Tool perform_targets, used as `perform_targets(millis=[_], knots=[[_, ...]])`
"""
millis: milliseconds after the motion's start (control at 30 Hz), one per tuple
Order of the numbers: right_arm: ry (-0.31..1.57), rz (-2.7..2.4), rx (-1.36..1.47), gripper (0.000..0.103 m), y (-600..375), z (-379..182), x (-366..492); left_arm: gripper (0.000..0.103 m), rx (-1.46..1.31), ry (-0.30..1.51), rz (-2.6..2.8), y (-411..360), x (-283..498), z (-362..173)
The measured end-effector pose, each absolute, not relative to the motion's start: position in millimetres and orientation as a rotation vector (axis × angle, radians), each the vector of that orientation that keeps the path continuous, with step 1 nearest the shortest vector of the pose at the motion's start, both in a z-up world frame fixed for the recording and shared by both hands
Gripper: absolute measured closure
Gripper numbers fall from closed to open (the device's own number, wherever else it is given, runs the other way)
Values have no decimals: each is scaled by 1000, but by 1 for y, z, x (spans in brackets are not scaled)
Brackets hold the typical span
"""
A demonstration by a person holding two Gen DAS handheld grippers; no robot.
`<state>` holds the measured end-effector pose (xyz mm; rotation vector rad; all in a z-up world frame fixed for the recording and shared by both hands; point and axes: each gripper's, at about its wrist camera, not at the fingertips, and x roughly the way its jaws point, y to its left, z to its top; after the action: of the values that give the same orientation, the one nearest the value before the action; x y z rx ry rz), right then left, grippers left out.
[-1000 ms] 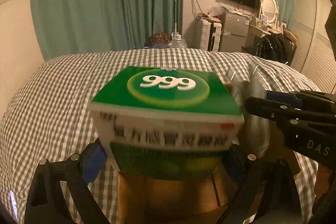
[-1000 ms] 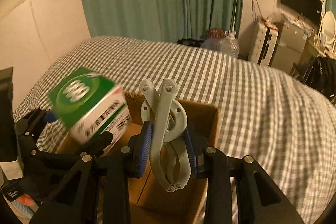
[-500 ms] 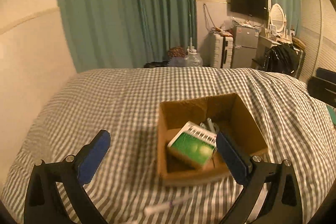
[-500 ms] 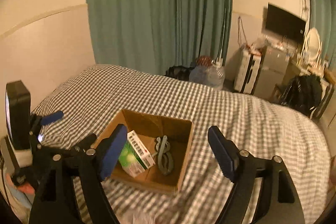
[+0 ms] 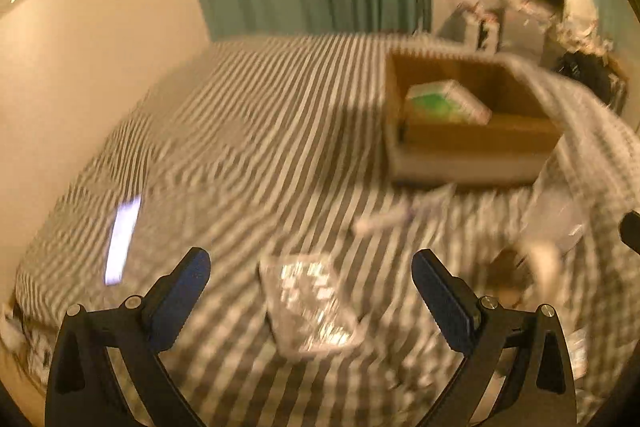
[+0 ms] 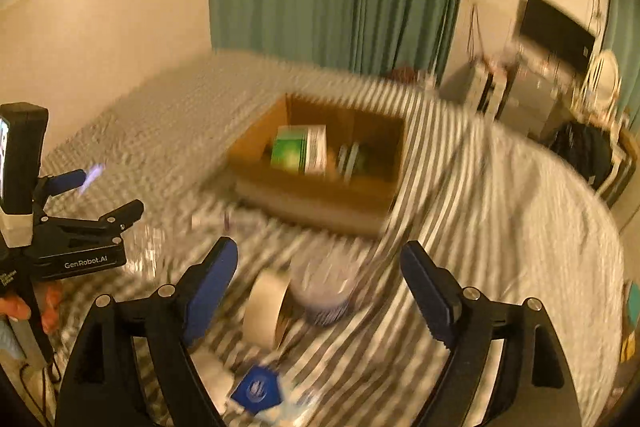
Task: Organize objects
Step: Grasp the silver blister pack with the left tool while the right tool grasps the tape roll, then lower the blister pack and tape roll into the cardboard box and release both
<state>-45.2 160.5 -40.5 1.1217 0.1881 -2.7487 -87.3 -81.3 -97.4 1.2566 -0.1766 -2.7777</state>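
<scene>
A brown cardboard box [image 5: 472, 151] [image 6: 320, 195] sits on the checked bed. Inside it lies a green and white medicine box [image 5: 444, 103] [image 6: 298, 149], with a grey clamp tool [image 6: 348, 157] beside it. My left gripper [image 5: 310, 287] is open and empty, low over a clear plastic packet [image 5: 310, 305]. My right gripper [image 6: 318, 279] is open and empty above a roll of tape [image 6: 264, 307] and a round container [image 6: 324, 287]. A white pen-like stick [image 5: 400, 219] lies in front of the box. Both views are blurred by motion.
A blue card [image 6: 256, 389] and white bits lie near the bed's front edge. The left gripper body [image 6: 80, 239] shows at the right wrist view's left. Green curtains, a wall TV [image 6: 554, 31] and cluttered furniture stand behind the bed.
Both grippers let go of the medicine box and the clamp tool into the cardboard box, opened, and pulled back and down toward the loose items at the bed's front.
</scene>
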Motion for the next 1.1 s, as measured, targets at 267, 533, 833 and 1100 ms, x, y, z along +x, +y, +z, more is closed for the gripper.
perform_targets(millis=[267,533,833,1100], knots=[[170,-2648,1320,20,136,-114,-45,0,1399,-27,-2617,-106,-91,-156],[227,-2592,1384,36,122,-146,-62,0,1525,-186,-2540,-88,-122,-184],[217,-2520,1403,72,122,-154,-66,29,1625,-149,-2604,-80,-125,-188],[191,-2506,1311,73,124,-135,-50,32,1618,15,-2757,-80,-95,-157]])
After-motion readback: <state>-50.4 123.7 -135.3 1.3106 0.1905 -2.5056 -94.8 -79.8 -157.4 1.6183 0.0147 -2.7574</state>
